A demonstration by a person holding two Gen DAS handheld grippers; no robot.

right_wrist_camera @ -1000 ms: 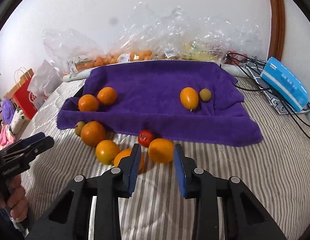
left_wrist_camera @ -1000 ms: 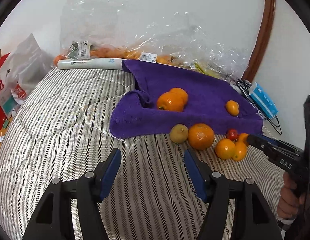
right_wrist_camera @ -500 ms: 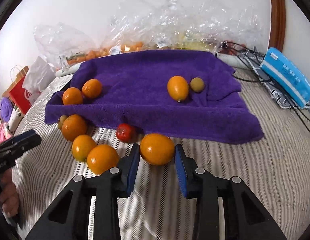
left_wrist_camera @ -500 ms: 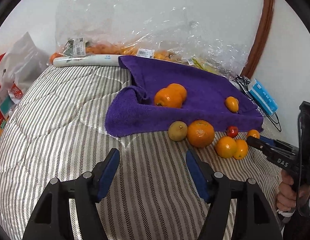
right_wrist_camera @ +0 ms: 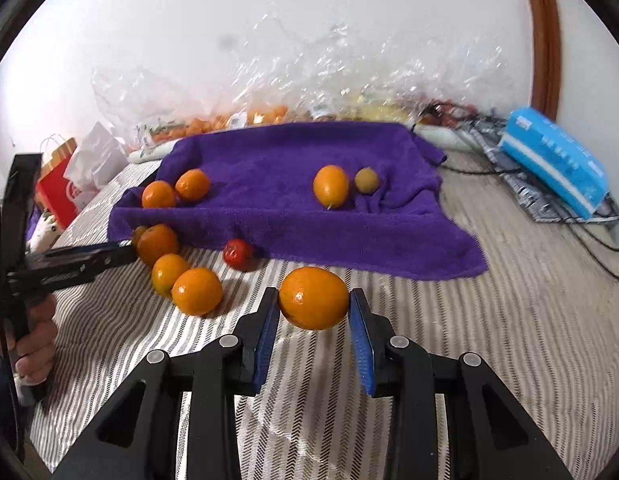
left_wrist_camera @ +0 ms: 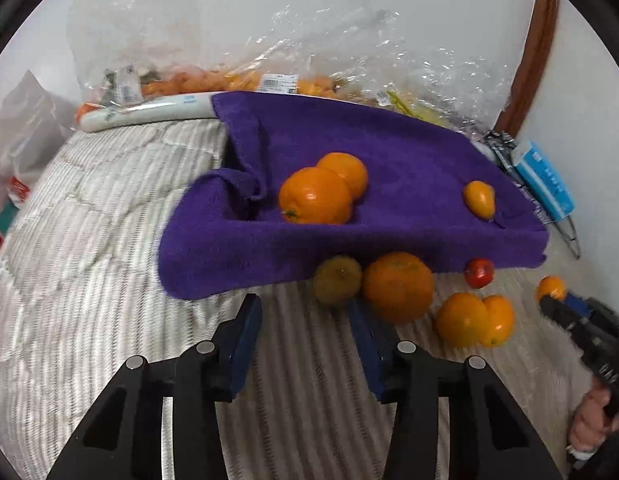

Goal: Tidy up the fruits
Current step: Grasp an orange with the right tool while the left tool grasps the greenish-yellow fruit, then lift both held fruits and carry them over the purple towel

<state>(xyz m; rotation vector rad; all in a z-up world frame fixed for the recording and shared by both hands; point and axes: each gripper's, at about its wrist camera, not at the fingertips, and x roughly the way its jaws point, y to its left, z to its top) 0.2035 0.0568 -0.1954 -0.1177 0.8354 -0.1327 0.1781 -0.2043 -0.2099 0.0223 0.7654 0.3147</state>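
The right gripper (right_wrist_camera: 314,312) pinches an oval orange fruit (right_wrist_camera: 313,298) between its blue pads, the fruit's long axis lying crosswise from pad to pad, lifted just above the striped quilted bedcover (right_wrist_camera: 509,320). The left gripper (left_wrist_camera: 305,320) has just been narrowing its jaws with nothing between them — they remain apart, near a dull greenish fruit (left_wrist_camera: 337,280) and a large dimpled orange (left_wrist_camera: 398,286). On the plush purple towel (right_wrist_camera: 269,216) rest two round oranges (right_wrist_camera: 175,192) and an oval one (right_wrist_camera: 330,185) beside a small greenish fruit (right_wrist_camera: 366,179) — crinkled clear plastic bags (right_wrist_camera: 349,80) against the wall hold more orange produce.
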